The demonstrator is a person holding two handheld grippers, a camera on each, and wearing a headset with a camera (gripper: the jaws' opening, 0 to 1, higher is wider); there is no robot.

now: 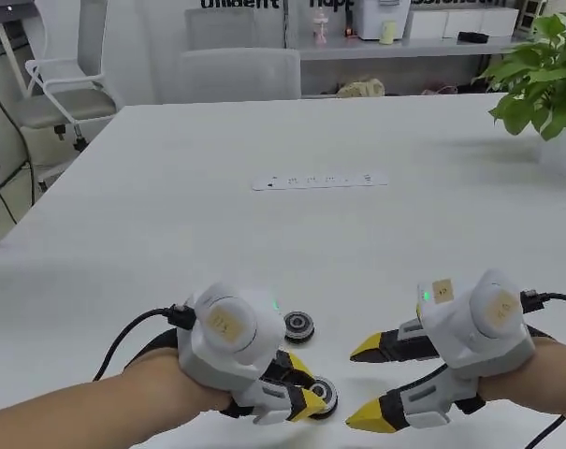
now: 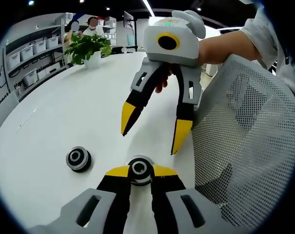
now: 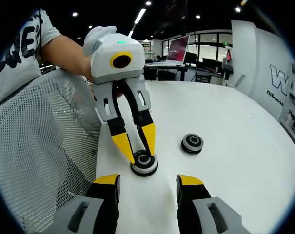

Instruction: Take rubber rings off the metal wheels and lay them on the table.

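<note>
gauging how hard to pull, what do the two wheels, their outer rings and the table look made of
Gripped wheel and loose wheel: centres look like metal, silvery with bright concentric glints. Their outer rings: probably rubber, matte black, no shine. Table: smooth white, faintly reflective, perhaps laminate; can't confirm.

The held wheel (image 3: pixel 144 163) between the left gripper's (image 3: pixel 139 146) tips has a shiny metal hub inside a dull black rubber ring, like the second wheel (image 3: pixel 192 143) just beside those tips. Both that gripper and the right gripper (image 1: pixel 360 383) are smooth, faintly glossy plastic. The table (image 1: pixel 264 234) under them is smooth matt white.
</note>
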